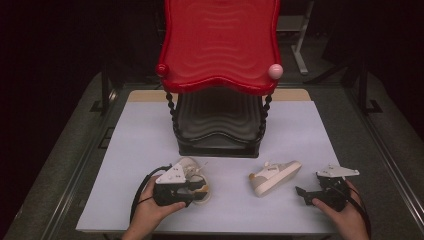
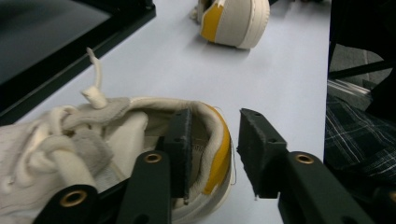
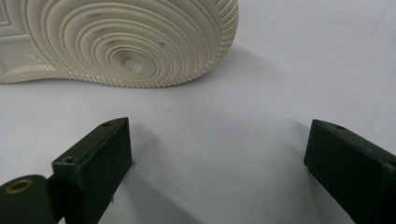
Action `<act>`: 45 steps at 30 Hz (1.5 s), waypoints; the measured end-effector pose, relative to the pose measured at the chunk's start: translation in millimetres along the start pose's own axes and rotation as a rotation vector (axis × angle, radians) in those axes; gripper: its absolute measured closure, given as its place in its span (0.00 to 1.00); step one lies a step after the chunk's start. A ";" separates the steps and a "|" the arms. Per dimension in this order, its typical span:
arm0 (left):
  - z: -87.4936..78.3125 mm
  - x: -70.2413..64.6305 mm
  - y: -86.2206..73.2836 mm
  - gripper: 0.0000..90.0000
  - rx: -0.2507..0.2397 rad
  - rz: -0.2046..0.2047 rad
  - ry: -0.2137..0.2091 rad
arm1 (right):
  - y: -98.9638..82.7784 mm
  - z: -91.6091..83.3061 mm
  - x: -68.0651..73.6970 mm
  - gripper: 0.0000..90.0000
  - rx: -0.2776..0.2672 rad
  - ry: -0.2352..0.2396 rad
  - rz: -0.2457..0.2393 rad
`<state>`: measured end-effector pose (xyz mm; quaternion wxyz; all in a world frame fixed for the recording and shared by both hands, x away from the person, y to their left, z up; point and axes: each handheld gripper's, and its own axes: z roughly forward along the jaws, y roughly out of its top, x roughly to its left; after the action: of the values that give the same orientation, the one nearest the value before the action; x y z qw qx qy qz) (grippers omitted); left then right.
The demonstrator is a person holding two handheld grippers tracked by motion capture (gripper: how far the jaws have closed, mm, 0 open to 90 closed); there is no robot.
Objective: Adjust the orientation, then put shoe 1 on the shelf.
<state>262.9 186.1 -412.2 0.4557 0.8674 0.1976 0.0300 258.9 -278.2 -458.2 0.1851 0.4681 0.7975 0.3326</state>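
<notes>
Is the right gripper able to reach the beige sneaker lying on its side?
Probably yes: the right gripper is open, and bare white tabletop lies between it and the sneaker's ridged sole.

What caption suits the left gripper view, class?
Left gripper open astride the near shoe's yellow-trimmed heel collar, second shoe lying beyond.

This looks like a test room or lab, not a home. The room is very dark all around, and only the surface [image 1: 150,130] is lit. It has a plain pale sheet on top and sits in a metal frame [image 1: 102,95]. More metal stands [image 1: 300,50] wait in the dark behind. A red and black rack [image 1: 220,45] stands in the middle like a set-up prop.
</notes>
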 end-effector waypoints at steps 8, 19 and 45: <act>6.9 2.6 -1.6 0.82 0.030 -0.006 -0.022 | -0.1 -0.1 0.1 0.07 0.000 0.000 0.000; 4.3 2.4 3.6 0.86 0.047 -0.001 -0.078 | 0.0 0.0 0.0 0.07 0.000 0.000 0.000; -22.0 -22.6 66.2 0.86 -0.014 0.153 -0.128 | 0.2 0.3 -0.1 0.07 0.001 0.002 0.001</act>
<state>257.9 161.4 -343.4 0.4700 0.8768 0.1008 0.0105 259.3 -278.1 -458.3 0.1841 0.4682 0.7977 0.3325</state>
